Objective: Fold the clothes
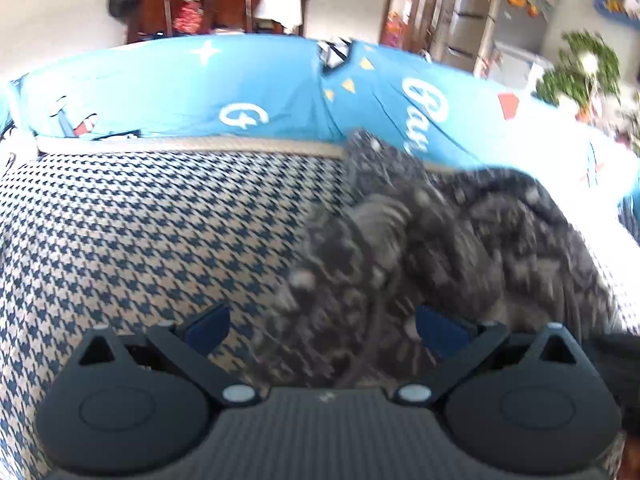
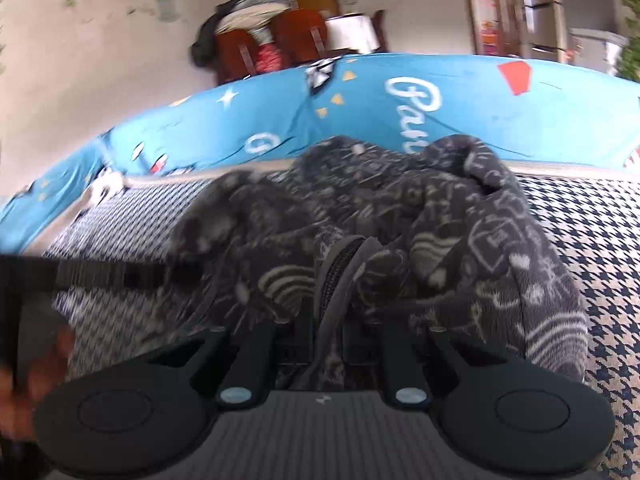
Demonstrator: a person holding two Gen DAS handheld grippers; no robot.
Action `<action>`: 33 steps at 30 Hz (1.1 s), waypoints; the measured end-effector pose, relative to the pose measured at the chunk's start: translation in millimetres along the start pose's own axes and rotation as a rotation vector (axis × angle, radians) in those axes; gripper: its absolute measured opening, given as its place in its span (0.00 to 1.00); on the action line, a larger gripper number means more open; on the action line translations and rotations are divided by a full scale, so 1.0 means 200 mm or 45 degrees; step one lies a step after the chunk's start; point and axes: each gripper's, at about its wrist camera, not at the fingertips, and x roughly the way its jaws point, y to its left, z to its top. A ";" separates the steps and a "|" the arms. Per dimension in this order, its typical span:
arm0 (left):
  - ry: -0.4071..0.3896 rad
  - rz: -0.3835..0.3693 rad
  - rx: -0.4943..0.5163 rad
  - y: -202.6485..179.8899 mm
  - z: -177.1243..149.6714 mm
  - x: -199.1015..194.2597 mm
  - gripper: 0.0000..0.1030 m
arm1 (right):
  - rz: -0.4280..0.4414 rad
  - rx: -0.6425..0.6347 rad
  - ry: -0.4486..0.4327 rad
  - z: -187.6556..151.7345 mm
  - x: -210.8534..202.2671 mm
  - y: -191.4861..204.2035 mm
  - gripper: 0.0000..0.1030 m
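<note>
A dark grey fleece garment with pale doodle prints (image 1: 420,248) lies bunched on the houndstooth surface (image 1: 140,240). My left gripper (image 1: 322,330) is open, its blue pads (image 1: 210,328) wide apart, and the garment's near edge lies between them, blurred. In the right wrist view the same garment (image 2: 460,232) is heaped in front. My right gripper (image 2: 328,320) is shut on a zippered edge of the garment (image 2: 340,264). The left gripper's body and a hand show at the left edge (image 2: 36,340).
A blue printed sheet (image 1: 240,92) covers the raised back behind the houndstooth surface (image 2: 592,232). Beyond it stand wooden chairs piled with clothes (image 1: 192,4), a doorway with a fridge (image 1: 472,20) and a green plant (image 1: 580,68). The houndstooth surface left of the garment is bare.
</note>
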 end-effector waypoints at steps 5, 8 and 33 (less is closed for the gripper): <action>-0.039 -0.038 -0.050 0.01 0.05 -0.01 1.00 | 0.048 -0.124 0.064 -0.09 -0.02 0.08 0.13; -0.071 -0.061 -0.046 -0.03 0.10 0.01 1.00 | 0.071 -0.179 0.087 -0.13 -0.03 0.11 0.13; 0.237 0.213 -0.041 0.04 -0.08 0.33 1.00 | 0.108 0.026 -0.090 0.04 -0.18 -0.15 0.32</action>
